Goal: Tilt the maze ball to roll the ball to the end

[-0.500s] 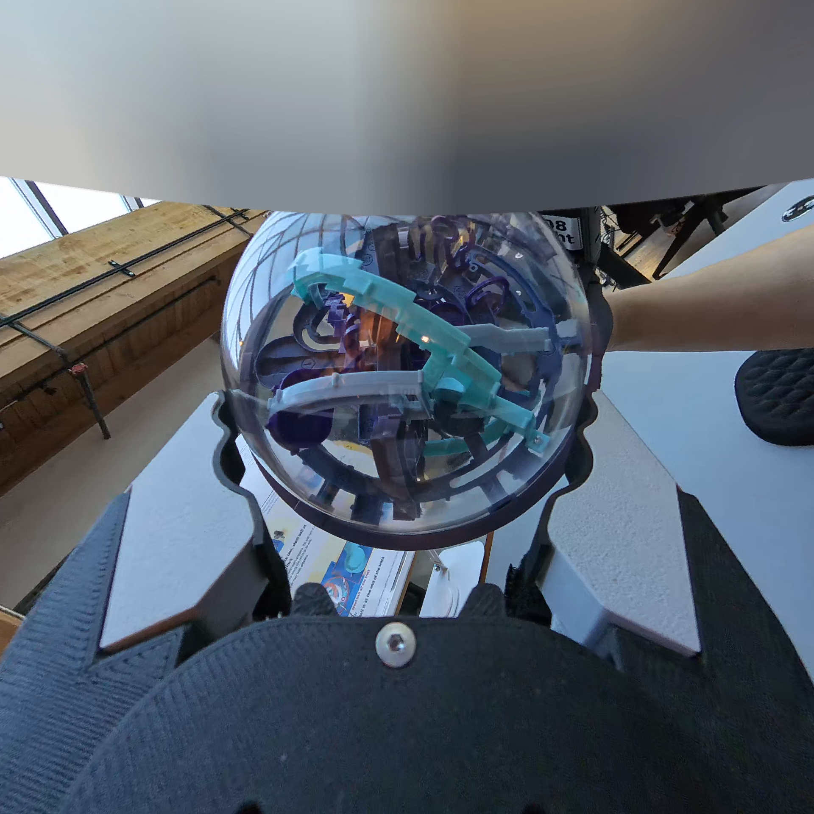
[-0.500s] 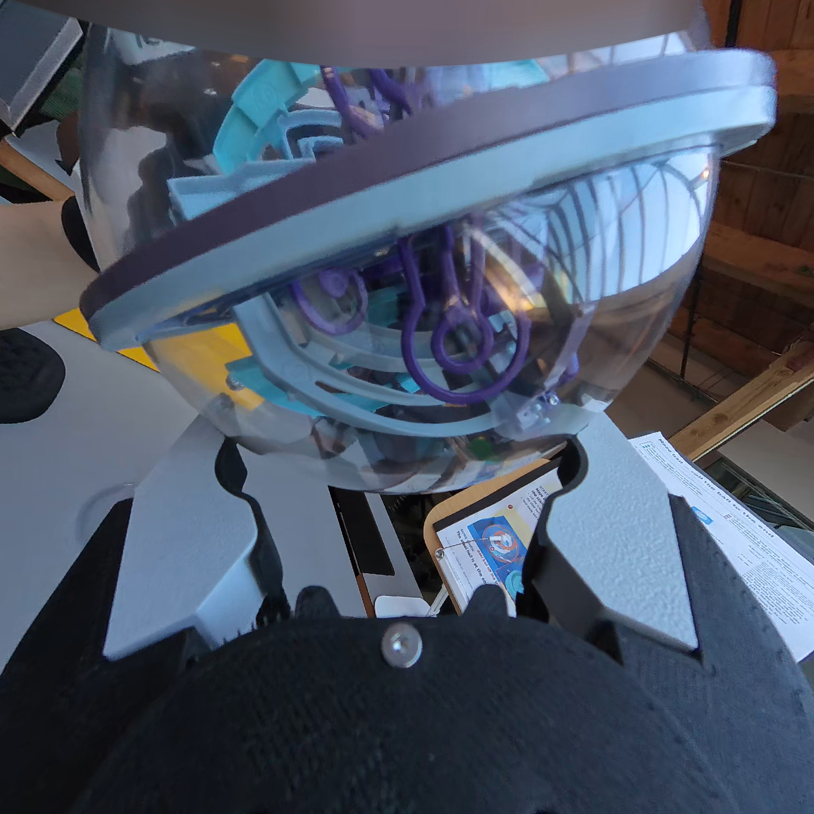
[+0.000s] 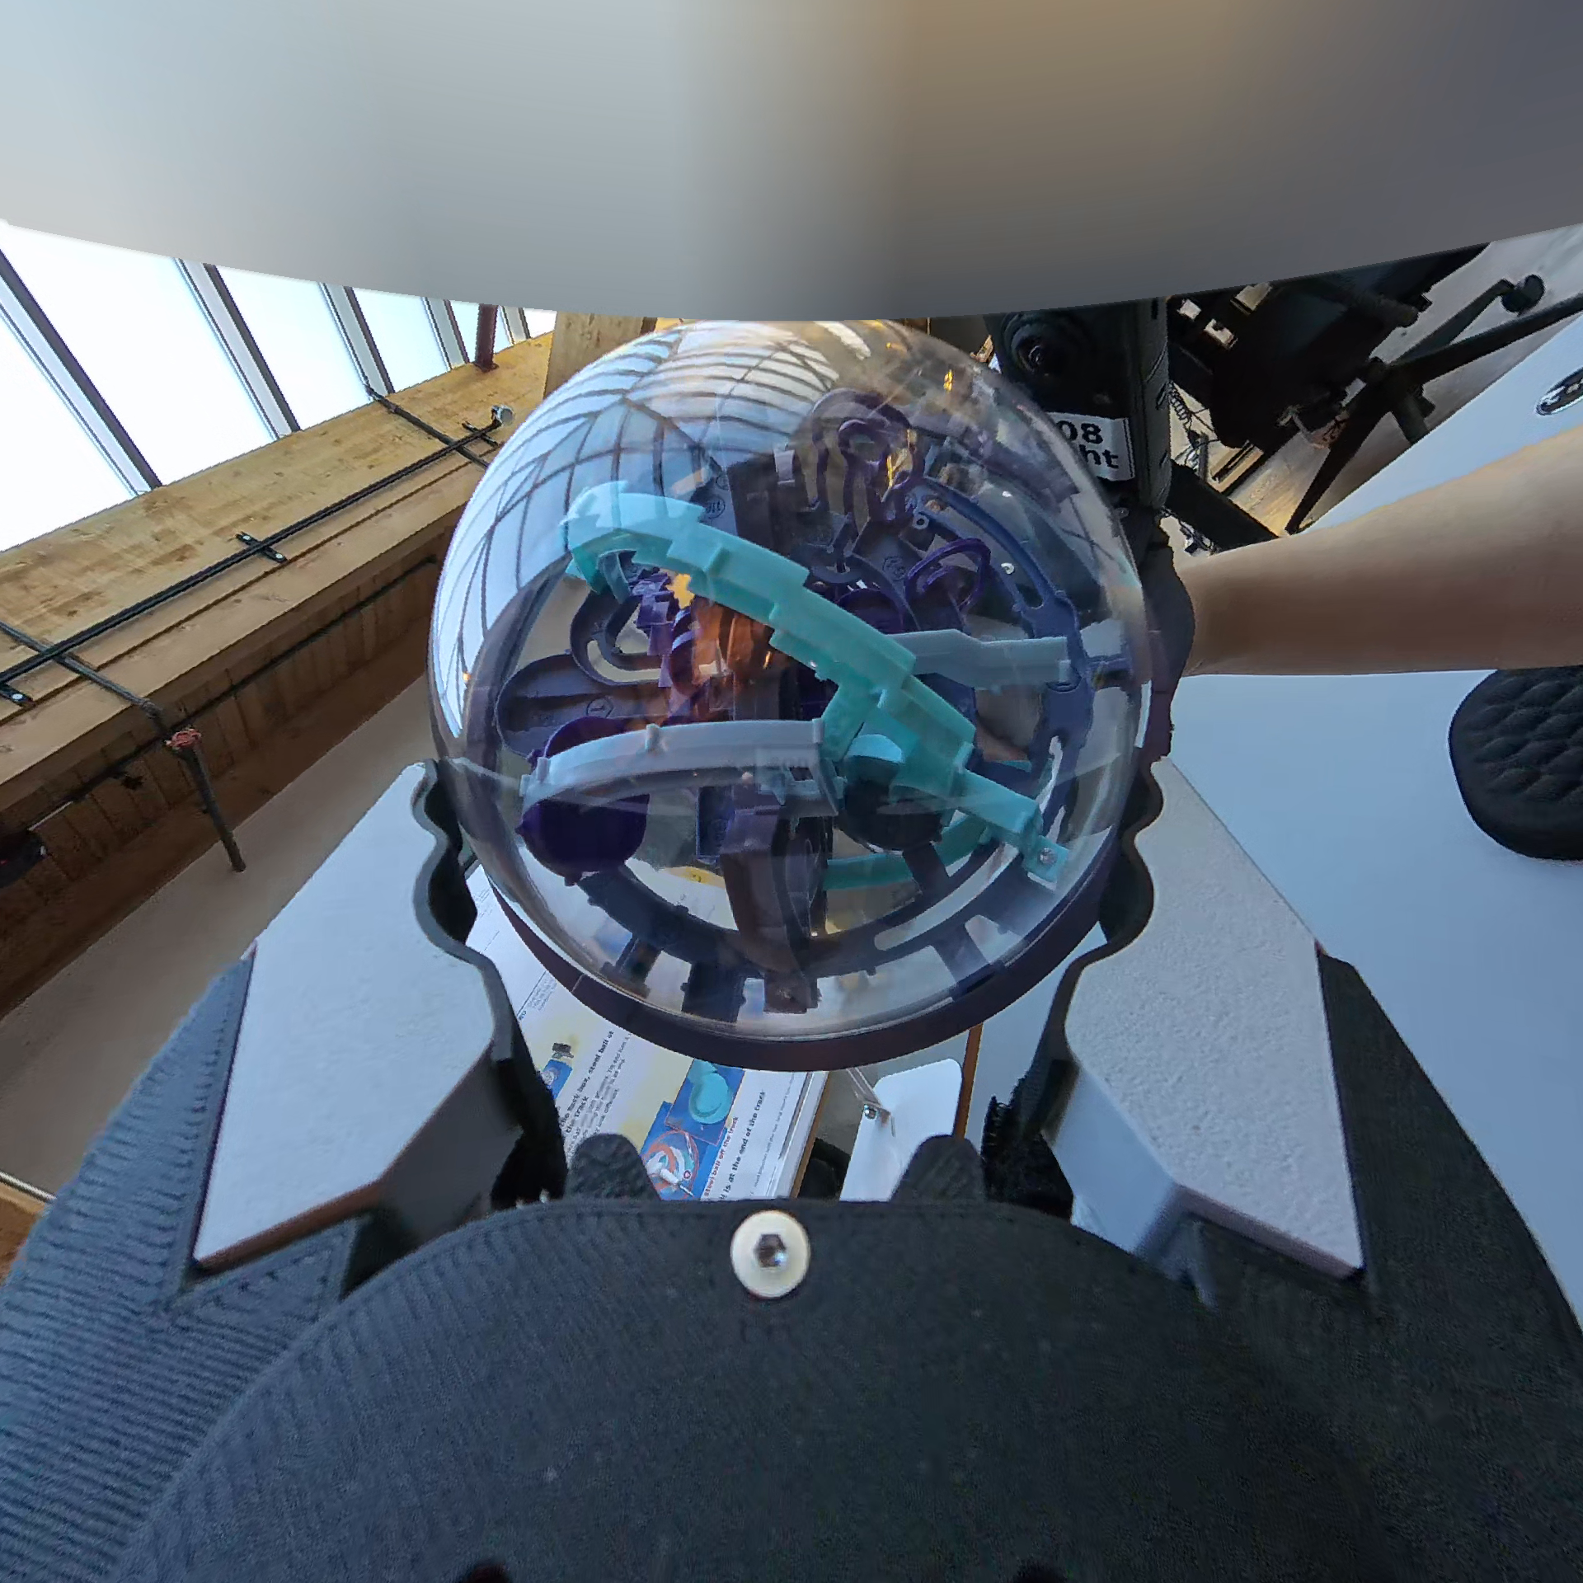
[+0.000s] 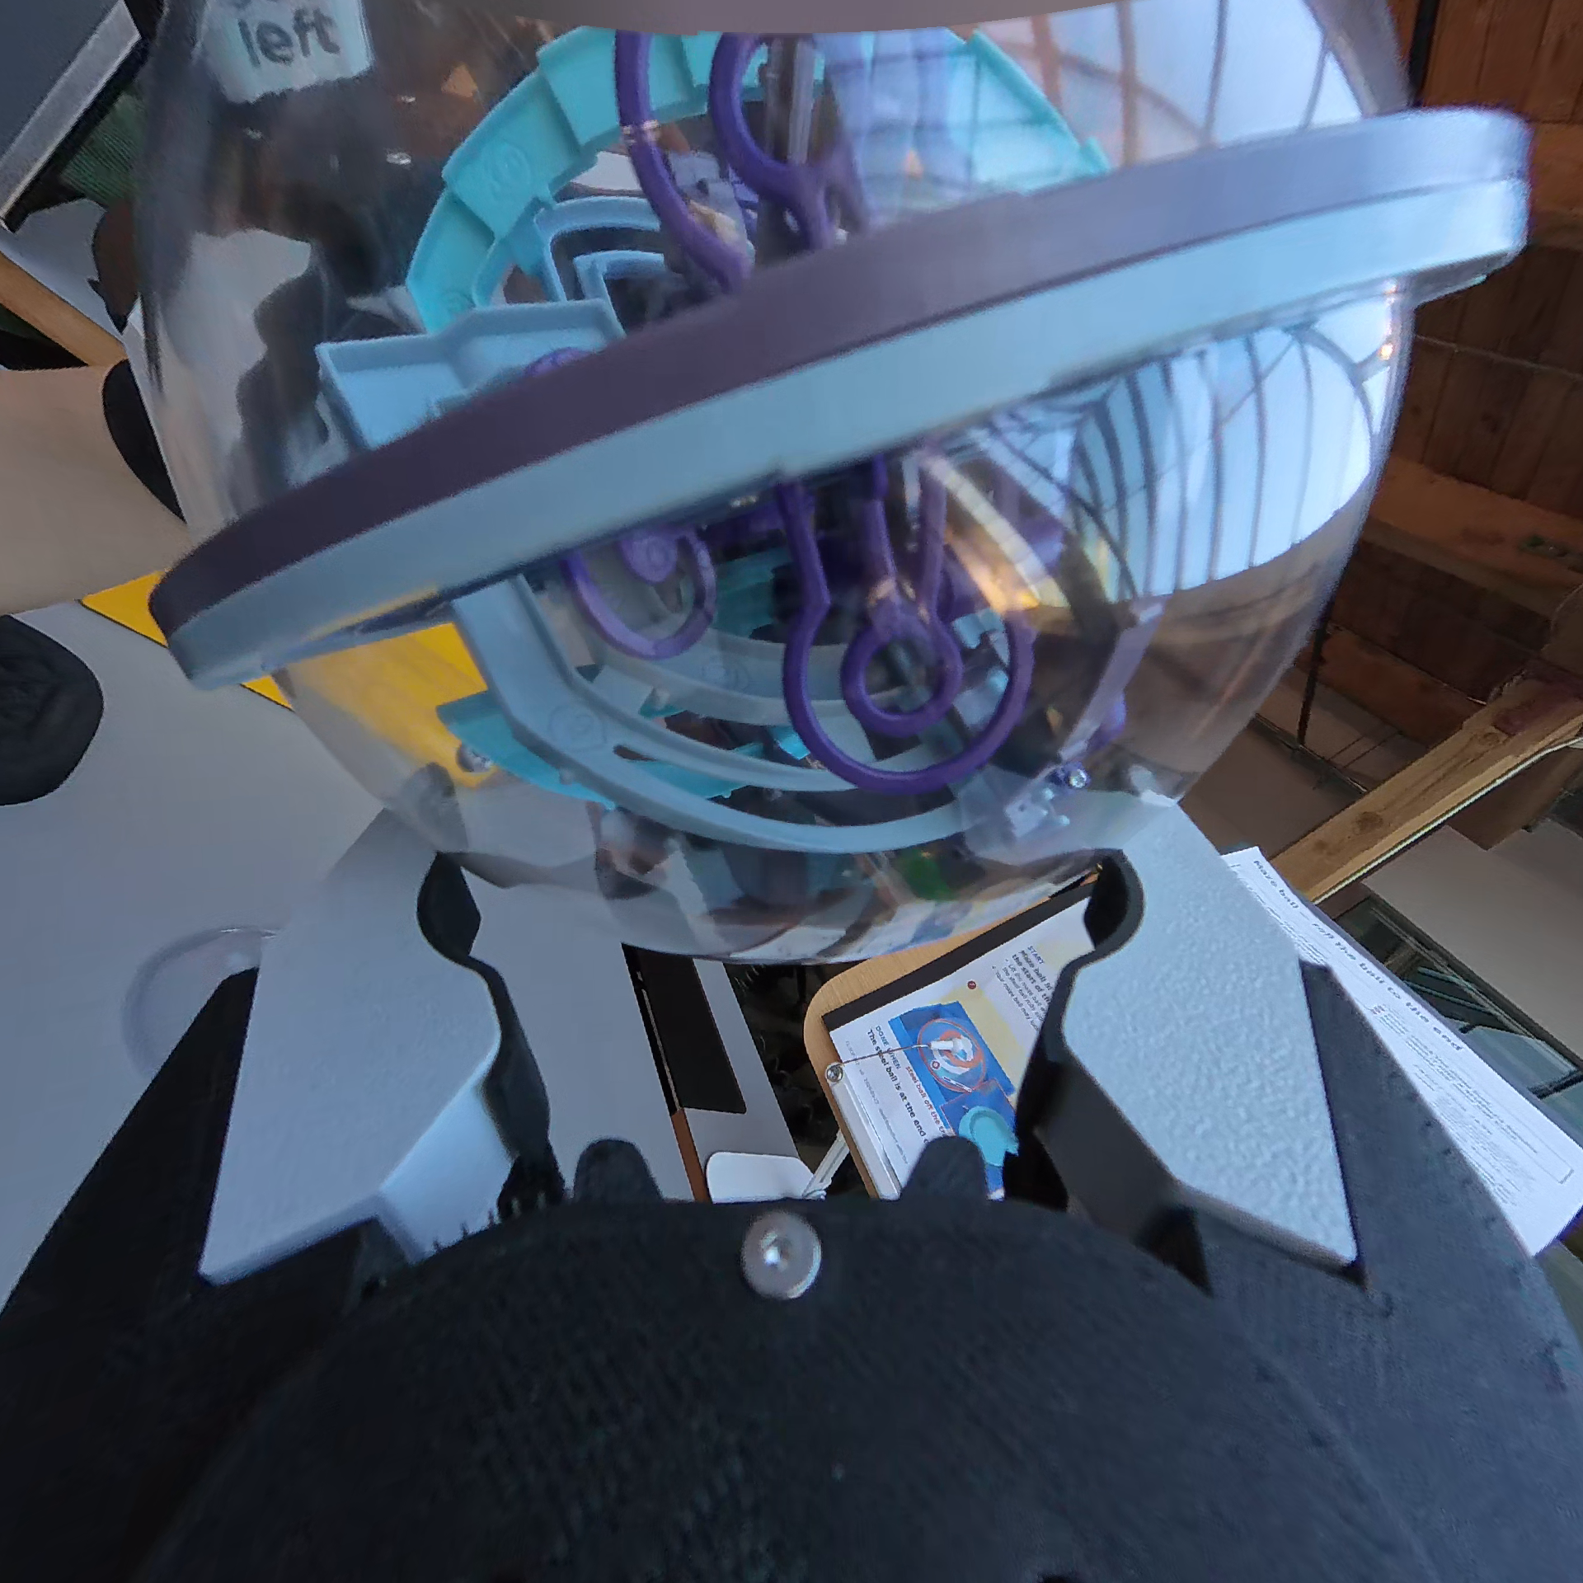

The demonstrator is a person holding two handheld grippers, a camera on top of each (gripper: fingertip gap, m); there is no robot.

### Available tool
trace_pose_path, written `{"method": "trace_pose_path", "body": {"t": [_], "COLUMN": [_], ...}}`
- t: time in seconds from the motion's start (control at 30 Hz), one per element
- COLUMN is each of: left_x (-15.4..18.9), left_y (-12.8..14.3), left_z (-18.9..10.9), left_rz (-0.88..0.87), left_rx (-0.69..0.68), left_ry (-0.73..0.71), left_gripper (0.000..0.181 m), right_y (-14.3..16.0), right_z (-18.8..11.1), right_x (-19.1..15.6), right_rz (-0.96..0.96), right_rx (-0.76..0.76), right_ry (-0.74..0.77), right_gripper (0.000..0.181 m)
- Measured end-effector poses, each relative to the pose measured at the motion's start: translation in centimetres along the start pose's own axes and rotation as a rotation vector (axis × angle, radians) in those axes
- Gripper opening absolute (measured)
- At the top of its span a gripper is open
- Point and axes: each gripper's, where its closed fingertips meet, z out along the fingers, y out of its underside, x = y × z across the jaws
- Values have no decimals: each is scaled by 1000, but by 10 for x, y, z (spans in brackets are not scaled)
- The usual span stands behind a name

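Left gripper (image 3: pixel 788 822) pinches the maze ball (image 3: pixel 771 651) between both fingers, lifted off the table (image 3: pixel 1336 771). Right gripper (image 4: pixel 771 891) clamps its lower half, equator ring (image 4: pixel 857 360) tilted above the fingers.

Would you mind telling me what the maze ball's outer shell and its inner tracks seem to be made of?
The maze ball's outer shell looks like clear, glossy hard plastic: window reflections curve across it and the inside shows through. The inner tracks seem to be matte moulded plastic in teal, grey and purple, with crisp notched edges. The band around the middle looks like opaque grey and dark plastic.
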Motion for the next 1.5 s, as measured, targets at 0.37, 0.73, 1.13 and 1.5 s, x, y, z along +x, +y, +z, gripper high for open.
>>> {"method": "trace_pose_path", "body": {"t": [0.37, 0.73, 1.13, 1.5], "left_x": [1, 2, 3, 3], "left_y": [-6, -13, -15, -15], "left_z": [0, 0, 2, 5], "left_rz": [34, 61, 59, 71], "left_rx": [29, 77, 127, 161], "left_ry": [-15, -36, -53, -76], "left_gripper": [148, 148, 148, 148], "right_y": [-6, -11, -12, -10], "right_z": [-3, -7, -11, -13], "right_x": [3, 6, 10, 12], "right_rz": [-59, -114, -153, -174], "right_rx": [-22, -51, -98, -125], "right_ry": [13, 23, 27, 34], "right_gripper": [146, 145, 144, 143]}}
